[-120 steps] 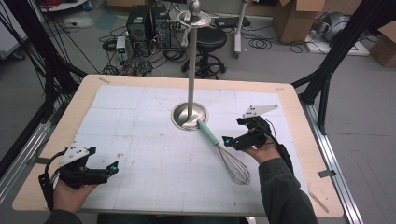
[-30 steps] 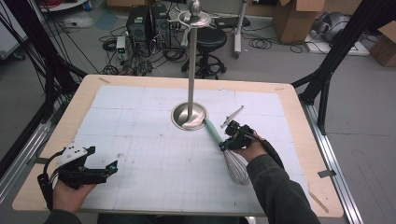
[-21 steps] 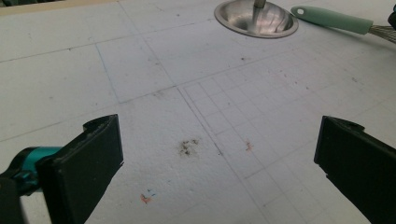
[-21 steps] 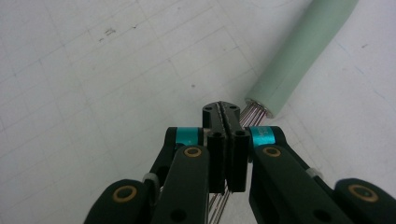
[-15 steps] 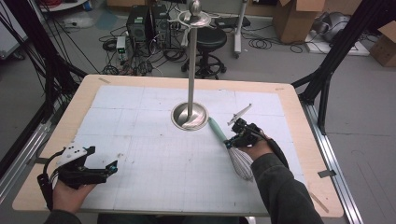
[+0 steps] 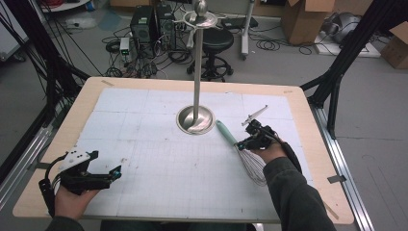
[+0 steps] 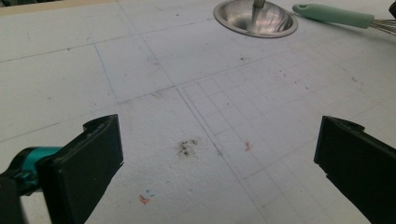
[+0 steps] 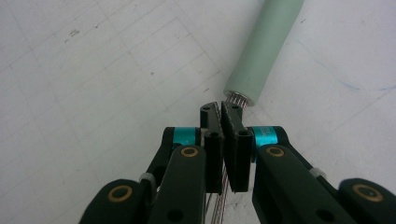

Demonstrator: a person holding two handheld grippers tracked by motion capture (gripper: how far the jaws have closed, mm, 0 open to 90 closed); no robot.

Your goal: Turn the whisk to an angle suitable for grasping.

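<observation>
Right gripper view: right gripper (image 8: 222, 114) fingers clamped on whisk (image 8: 261, 51) wires below mint handle; left gripper (image 7: 215, 154) fingers wide apart over counter (image 7: 154, 56)

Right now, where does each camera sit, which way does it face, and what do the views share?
High view: above the person's side, looking forward and down on the table; both forearms, left gripper, right gripper.
Left gripper view: low over the table, along wide-apart jaws toward the stand base.
Right gripper view: down its jaws, shut on the whisk wires.
Shared: whisk in all three views; stand base in two.
</observation>
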